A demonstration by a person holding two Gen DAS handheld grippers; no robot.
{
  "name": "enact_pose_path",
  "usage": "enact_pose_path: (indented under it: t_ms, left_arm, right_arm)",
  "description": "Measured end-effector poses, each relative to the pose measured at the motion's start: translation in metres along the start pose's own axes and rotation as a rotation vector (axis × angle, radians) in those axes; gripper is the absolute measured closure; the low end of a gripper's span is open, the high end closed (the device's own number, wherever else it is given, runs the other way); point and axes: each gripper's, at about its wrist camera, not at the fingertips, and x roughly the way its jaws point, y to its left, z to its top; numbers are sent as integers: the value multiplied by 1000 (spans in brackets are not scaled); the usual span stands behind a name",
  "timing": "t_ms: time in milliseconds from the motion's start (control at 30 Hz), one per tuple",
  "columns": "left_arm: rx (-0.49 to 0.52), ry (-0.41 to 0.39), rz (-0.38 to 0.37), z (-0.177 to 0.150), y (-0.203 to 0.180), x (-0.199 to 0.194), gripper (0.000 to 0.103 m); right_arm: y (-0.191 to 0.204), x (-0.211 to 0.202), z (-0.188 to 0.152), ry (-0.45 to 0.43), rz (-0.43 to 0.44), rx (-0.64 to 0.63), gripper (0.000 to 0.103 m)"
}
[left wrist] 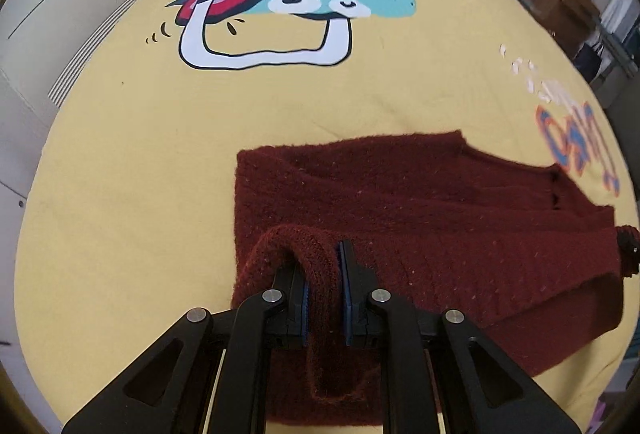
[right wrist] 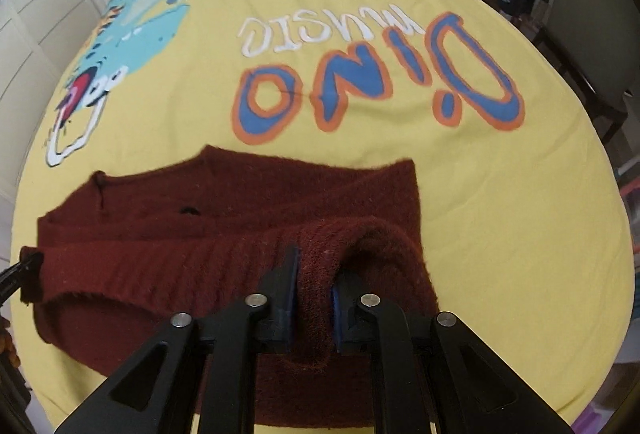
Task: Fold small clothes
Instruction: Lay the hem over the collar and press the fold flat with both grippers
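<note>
Your left claw (left wrist: 325, 266) and right claw (right wrist: 314, 274) each pinch a raised fold of the maroon sweater (left wrist: 420, 202), which lies on the yellow dinosaur bedspread (left wrist: 140, 174); a chair (right wrist: 592, 30) stands beside the bed.

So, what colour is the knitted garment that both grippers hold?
Dark maroon red, a plain fuzzy knit sweater; it shows best in the left wrist view.
</note>
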Motion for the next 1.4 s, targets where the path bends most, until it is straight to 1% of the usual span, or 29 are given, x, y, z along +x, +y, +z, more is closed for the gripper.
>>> enact_pose_path:
  t_ms: [33, 67, 133, 167, 200, 233, 267, 300, 367, 400, 433, 467, 600, 667, 733, 833, 933, 1000, 1100, 1167, 1233, 1333, 1400]
  left_arm:
    - [11, 8, 12, -1, -1, 2, 91]
    - [19, 18, 22, -2, -2, 2, 88]
    - [25, 36, 31, -3, -2, 2, 83]
    - [26, 37, 29, -3, -2, 0, 76]
    - [23, 29, 11, -2, -2, -6, 61]
    - [20, 21, 0, -3, -3, -10, 51]
    - [22, 12, -1, -3, -5, -17, 27]
    - [30, 0, 3, -4, -8, -23, 19]
    - [57, -38, -28, -7, -17, -38, 19]
    - [63, -44, -40, -9, -20, -43, 15]
    - [71, -55, -58, -12, -25, -49, 10]
    - [80, -70, -72, -15, -29, -54, 1]
    - [132, -123, -91, -28, -50, -64, 1]
    - [150, -127, -100, -36, -59, -60, 1]
    - [168, -134, -98, -45, -67, -52, 1]
    - [206, -121, -61, -59, -75, -32, 1]
    - [212, -87, -48, -73, -76, -10, 1]
    - [213, -71, -27, -79, -73, 2, 1]
    - [199, -39, -7, -84, -61, 21, 1]
    - [192, -55, -6, -85, -51, 22, 1]
    - [179, -72, 33, -85, -44, 21, 1]
    - [145, -64, 20, -82, -30, 22, 1]
    - [144, -72, 28, -81, -25, 22, 1]
  right_arm:
    - [-1, -2, -2, -11, -5, 3, 72]
    - [-3, -6, -3, -23, -11, 3, 67]
    - [-3, -16, -8, -58, -28, -3, 46]
    - [-2, -22, -11, -73, -30, -14, 42]
    - [0, -27, -13, -87, -31, -26, 34]
    - [2, -33, -16, -102, -33, -38, 27]
    - [6, -38, -19, -115, -31, -55, 24]
    - [10, -43, -21, -126, -28, -72, 23]
    - [19, -52, -27, -147, -24, -105, 22]
    - [23, -55, -28, -152, -17, -113, 21]
    - [28, -58, -31, -159, -7, -121, 20]
    - [34, -61, -33, -165, 6, -129, 20]
    - [58, -61, -46, -180, 30, -178, 19]
    - [70, -55, -55, -175, 31, -207, 19]
    - [80, -44, -64, -149, 43, -228, 19]
    - [94, -25, -80, -108, 38, -259, 19]
    - [99, 1, -95, -74, 8, -282, 19]
    - [97, 13, -102, -59, -6, -286, 19]
    - [88, 15, -108, -95, -2, -298, 19]
    - [79, 14, -108, -98, -14, -287, 19]
    - [65, 13, -106, -94, -15, -250, 19]
    - [46, 9, -103, -92, -18, -211, 19]
    - [35, 6, -103, -93, -29, -193, 19]
